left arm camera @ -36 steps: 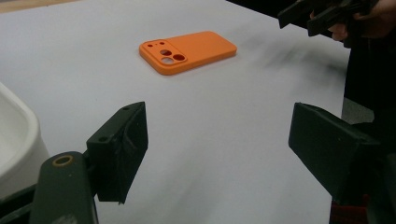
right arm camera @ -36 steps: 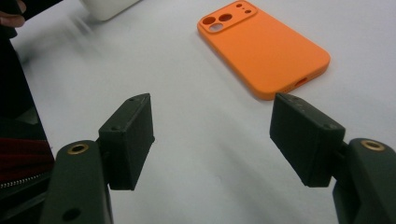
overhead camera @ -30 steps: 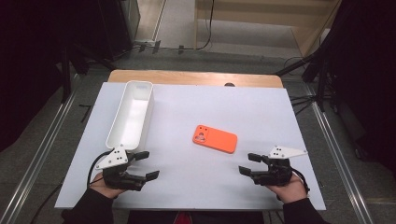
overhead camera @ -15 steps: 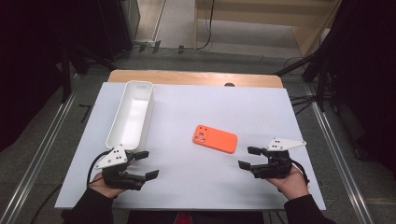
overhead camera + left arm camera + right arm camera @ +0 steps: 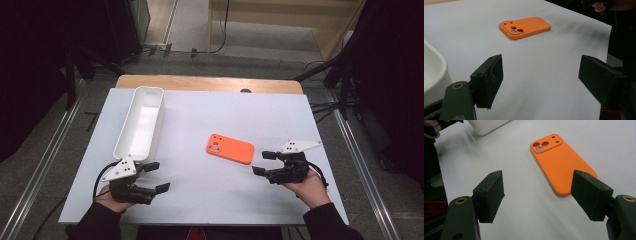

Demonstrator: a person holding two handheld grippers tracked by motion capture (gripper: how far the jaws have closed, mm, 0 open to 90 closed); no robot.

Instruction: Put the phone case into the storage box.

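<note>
An orange phone case (image 5: 230, 149) lies flat on the white table top, camera cutouts toward the left. My right gripper (image 5: 262, 163) hovers just right of it, open, jaws pointing at its near end. In the right gripper view the case (image 5: 560, 162) lies just beyond the open jaws (image 5: 539, 195), with nothing between them. My left gripper (image 5: 157, 176) rests open near the front left. In the left gripper view its jaws (image 5: 541, 77) are empty and the case (image 5: 525, 27) lies farther off.
A long white tray (image 5: 159, 125) stands at the left, its near end just beyond the left gripper; its corner (image 5: 434, 72) shows beside the left jaw. The table's front edge runs close behind both hands. A wooden strip (image 5: 210, 83) borders the far side.
The right gripper has moved away from the front edge and a little up, closer to the orange case. The left gripper has stayed put.
</note>
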